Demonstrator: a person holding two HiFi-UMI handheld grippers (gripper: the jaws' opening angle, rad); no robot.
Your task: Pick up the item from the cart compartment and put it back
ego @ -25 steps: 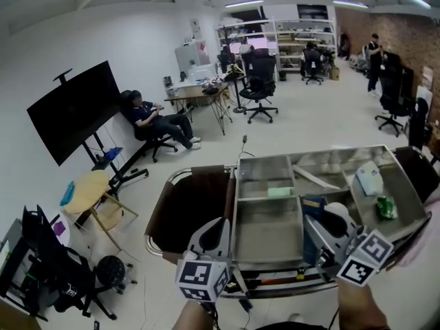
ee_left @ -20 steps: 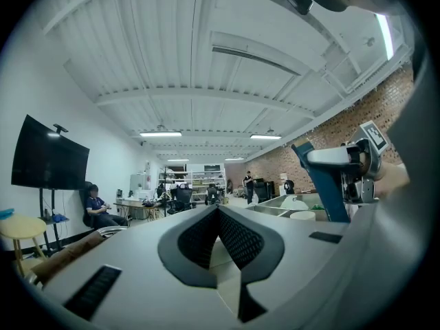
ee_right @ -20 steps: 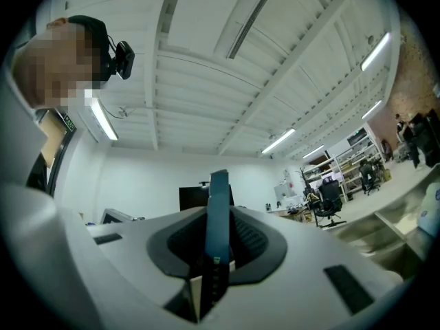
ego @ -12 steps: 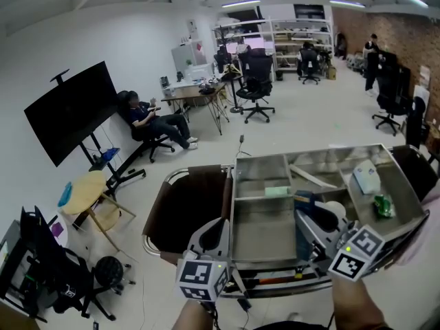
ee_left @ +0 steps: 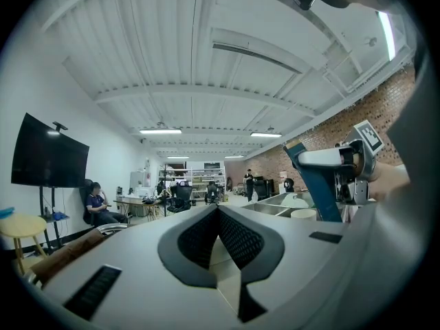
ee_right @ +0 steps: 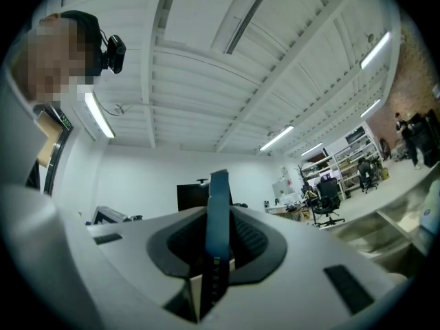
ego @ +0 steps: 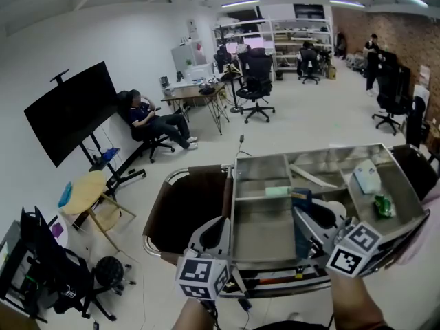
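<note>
While the head view looks down on the stainless-steel compartment cart point(ego: 265, 234) at lower right, the right gripper point(ego: 306, 220) holds a flat blue box point(ego: 300, 229) upright over the cart's middle section, and the left gripper point(ego: 218, 231) sits at lower centre, beside the cart's left wall. From the left gripper view, its jaws meet with nothing between them. From the right gripper view, both pads clamp the flat blue box edge-on at frame centre.
</note>
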